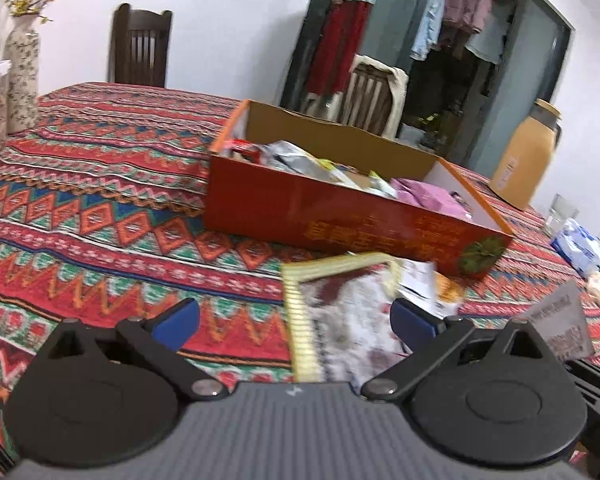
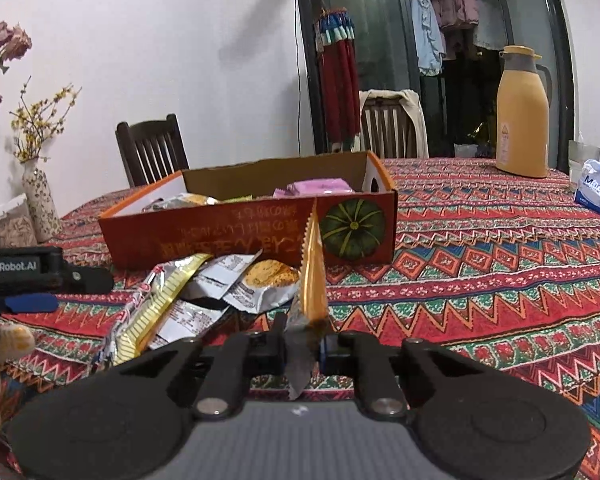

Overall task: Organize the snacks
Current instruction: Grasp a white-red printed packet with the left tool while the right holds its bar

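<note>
The bench (image 2: 500, 264) is spreading wide under its patterned cloth, and its right half is lying open for moving, out to the tan jug (image 2: 522, 116) and the tissue pack (image 2: 598, 194) sitting by the far right edge. On the far left a flowered vase (image 2: 40, 200) is standing near the edge, with a dark chair (image 2: 152, 152) behind the far side. The orange box (image 2: 252, 232) is sitting mid-bench, its near wall facing me, with packets showing inside it. A loose heap of snack packets (image 2: 204, 292) is lying just in front of that near wall, left of my right tongs.

My right tongs (image 2: 302, 346) are angling gently down toward the box and are pinching closed on an orange packet (image 2: 312, 280), which is standing edge-up above the cloth, its top overlapping the box's near wall in view.

My left tongs (image 1: 296, 316) are spreading wide apart, tilting down over a yellow-edged packet (image 1: 332, 320) that is lying between the blue pads (image 1: 178, 322); whether they are touching it I cannot tell.
</note>
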A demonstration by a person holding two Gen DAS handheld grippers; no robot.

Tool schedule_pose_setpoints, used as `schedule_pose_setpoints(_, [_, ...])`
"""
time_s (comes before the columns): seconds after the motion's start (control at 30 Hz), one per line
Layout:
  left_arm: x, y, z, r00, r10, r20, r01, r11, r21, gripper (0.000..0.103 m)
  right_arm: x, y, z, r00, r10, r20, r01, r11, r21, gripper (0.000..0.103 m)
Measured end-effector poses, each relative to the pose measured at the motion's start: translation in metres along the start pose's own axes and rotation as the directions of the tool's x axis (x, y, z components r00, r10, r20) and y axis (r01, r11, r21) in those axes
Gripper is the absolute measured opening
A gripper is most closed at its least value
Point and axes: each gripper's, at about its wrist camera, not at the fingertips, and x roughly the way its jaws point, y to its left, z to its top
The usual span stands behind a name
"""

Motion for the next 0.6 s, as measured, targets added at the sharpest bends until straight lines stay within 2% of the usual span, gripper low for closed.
schedule_pose_setpoints(0.17, [0.006,-0.020,-0.006,1.000,0.012,-0.028,-0.011,1.000,0.028,0.103,-0.006,-0.005,-0.001,1.000,0.011,0.011,-0.011,1.000,0.013,0.014])
schedule_pose_setpoints(0.37, [0.019,-0.026,-0.018,0.997,0.022,-0.080,-0.020,1.000,0.021,0.103,-0.009,-0.009,-0.004,1.000,0.027,0.016,-0.027,1.000,0.017,0.014])
schedule_pose_setpoints(0.47, [0.021,-0.027,-0.021,0.997,0.026,-0.072,-0.025,0.999,0.026,0.102,-0.008,-0.008,-0.005,0.999,0.033,0.009,-0.033,0.999,0.015,0.014])
schedule_pose_setpoints(0.53, [0.020,-0.029,-0.022,0.997,0.023,-0.068,-0.022,0.999,0.030,0.097,-0.008,-0.008,-0.007,0.999,0.036,0.006,-0.036,0.999,0.015,0.014])
schedule_pose_setpoints(0.6, [0.019,-0.032,-0.024,0.998,0.013,-0.066,-0.010,0.999,0.051,0.082,-0.009,-0.009,-0.007,0.999,0.038,0.007,-0.038,0.999,0.018,0.014])
